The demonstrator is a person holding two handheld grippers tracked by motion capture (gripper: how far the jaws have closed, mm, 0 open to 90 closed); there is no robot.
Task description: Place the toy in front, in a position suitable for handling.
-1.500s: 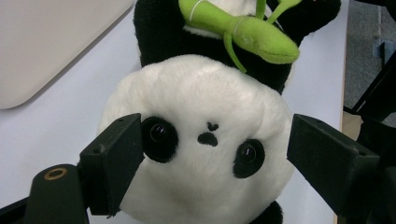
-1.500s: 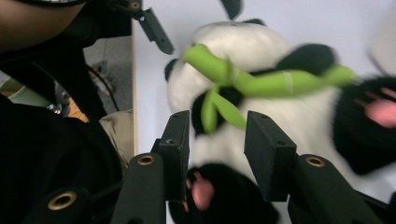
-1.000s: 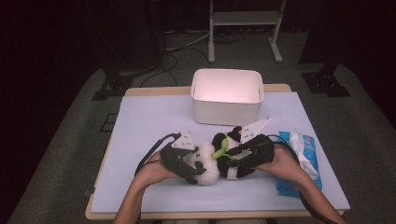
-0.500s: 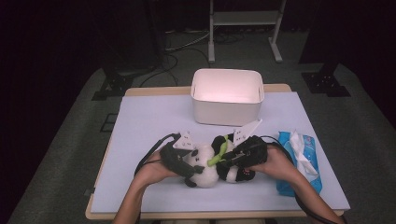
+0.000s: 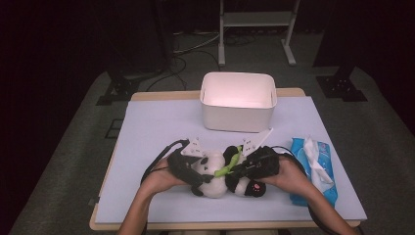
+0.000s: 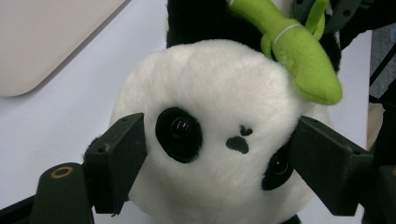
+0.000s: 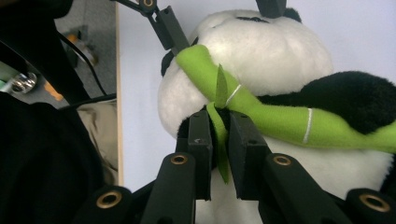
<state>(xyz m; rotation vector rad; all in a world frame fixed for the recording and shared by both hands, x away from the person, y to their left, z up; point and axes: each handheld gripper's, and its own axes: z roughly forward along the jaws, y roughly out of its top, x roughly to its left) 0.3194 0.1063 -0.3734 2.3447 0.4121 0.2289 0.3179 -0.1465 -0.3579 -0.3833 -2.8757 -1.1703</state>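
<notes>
A: Where's the toy?

B: Plush panda (image 5: 222, 177) lies on the pale table cover (image 5: 156, 132), near the front edge, between the two hands. White storage bin (image 5: 238, 101) sits behind it, toward the table's far side, apart from it. Blue wet-wipe pack (image 5: 311, 166) lies to the right, just beside the person's right hand (image 5: 288, 175).

A: Left gripper?

B: Left gripper (image 6: 219, 163) has its jaws spread and pressed to either side of the panda's white head, one near each eye patch. Face points straight at that gripper's camera. In the high view the left gripper (image 5: 188, 169) sits at the toy's left side, held in the left hand (image 5: 164, 177).

A: And the right?

B: Right gripper (image 7: 218, 140) has its jaws drawn nearly together, pinching a thin green leaf (image 7: 219, 135) that hangs off the plush bamboo stalk (image 7: 280, 119). The stalk runs across the panda's chest, tied with thin white bands. From above, the right gripper (image 5: 254, 166) comes in from the toy's right, the stalk slanting up between the two grippers.

A: Is the panda lifted?

B: Can't tell; it looks low against the cover.
</notes>
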